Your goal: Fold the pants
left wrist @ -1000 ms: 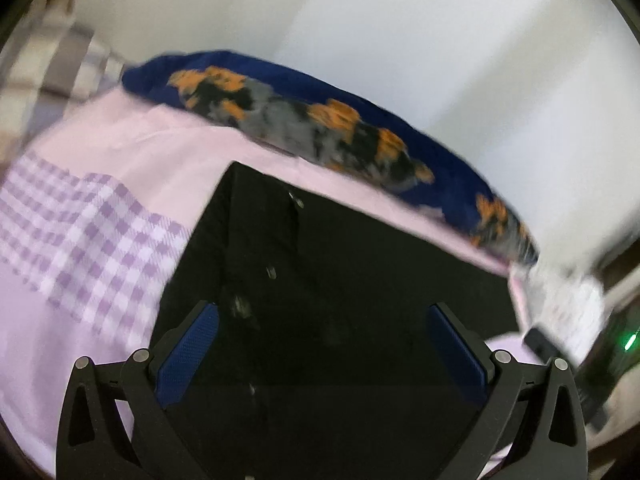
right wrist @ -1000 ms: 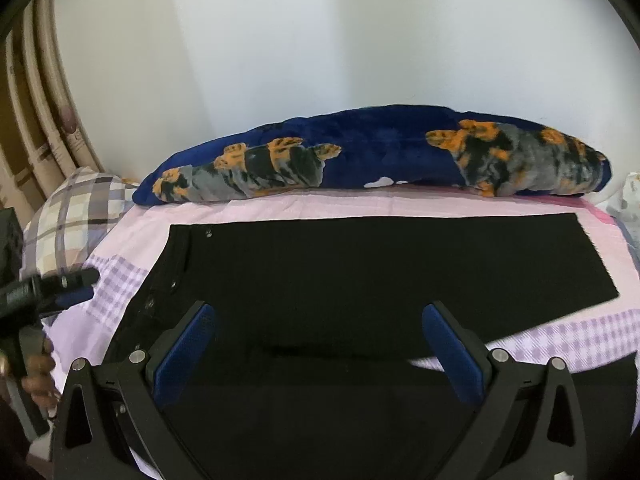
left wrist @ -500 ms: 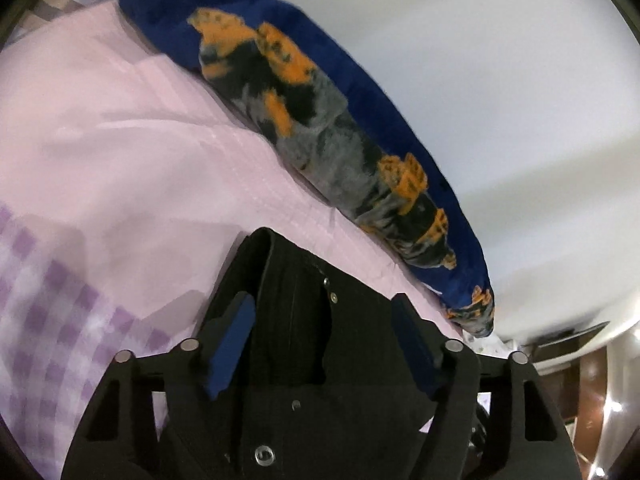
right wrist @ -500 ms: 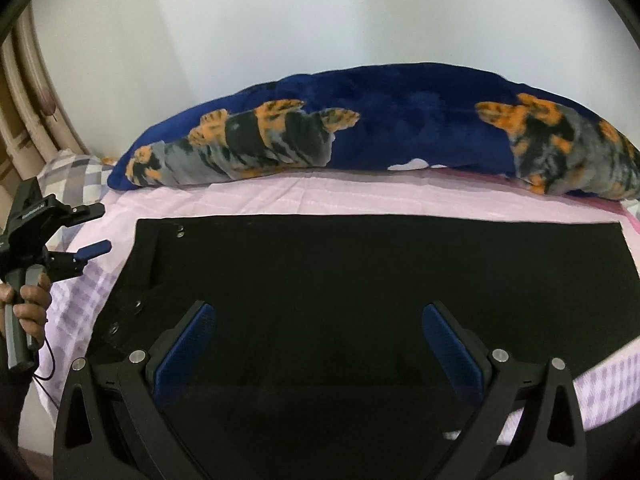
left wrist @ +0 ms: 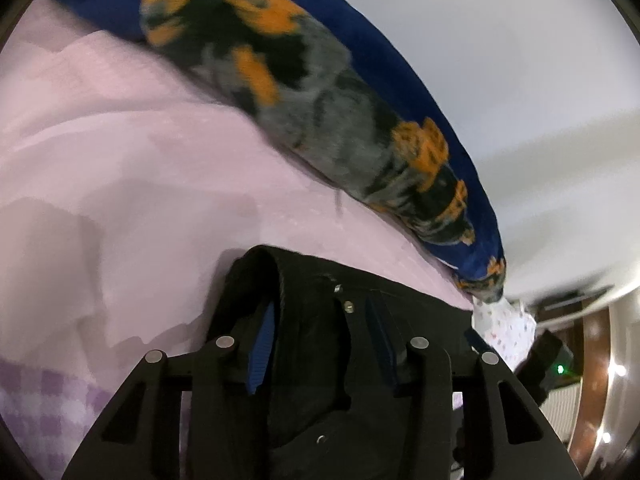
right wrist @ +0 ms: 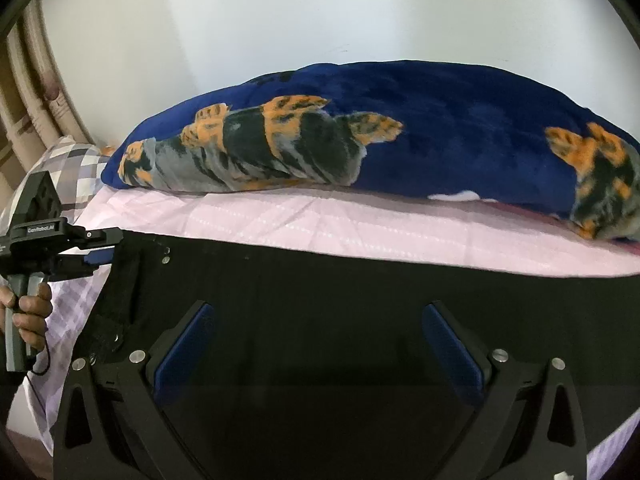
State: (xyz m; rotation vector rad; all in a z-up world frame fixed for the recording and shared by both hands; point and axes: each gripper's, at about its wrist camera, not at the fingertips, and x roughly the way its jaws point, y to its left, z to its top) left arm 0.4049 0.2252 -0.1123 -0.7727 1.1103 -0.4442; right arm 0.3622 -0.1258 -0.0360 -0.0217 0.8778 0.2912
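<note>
Pants [right wrist: 360, 312] lie flat and black across my pink sheet [right wrist: 320, 220], their long edge running parallel to the blue pillow [right wrist: 400, 132] with its orange and grey print, which sits along the white wall [right wrist: 280, 20]. My left gripper [left wrist: 320, 332] is narrowed on the waistband corner: in the left wrist view a fold of black cloth bulges up between the blue pads [left wrist: 260, 340], with a small metal rivet [left wrist: 349, 307] showing just beside the right pad, so I read it as clamped on the pants. From the right wrist view I see that same left gripper [right wrist: 102, 250] at the far left, its tips reaching onto the waistband, and my hand [right wrist: 26, 312] wrapped around its grey handle. My right gripper [right wrist: 316, 344] hangs over the middle of the pants with its jaws spread wide and nothing between them; whether the tips touch the cloth I cannot tell. A checked pillow [right wrist: 72, 168] sits behind the left gripper, near the bed's head, and a purple gingham patch [left wrist: 36, 400] of the sheet shows at lower left.
</note>
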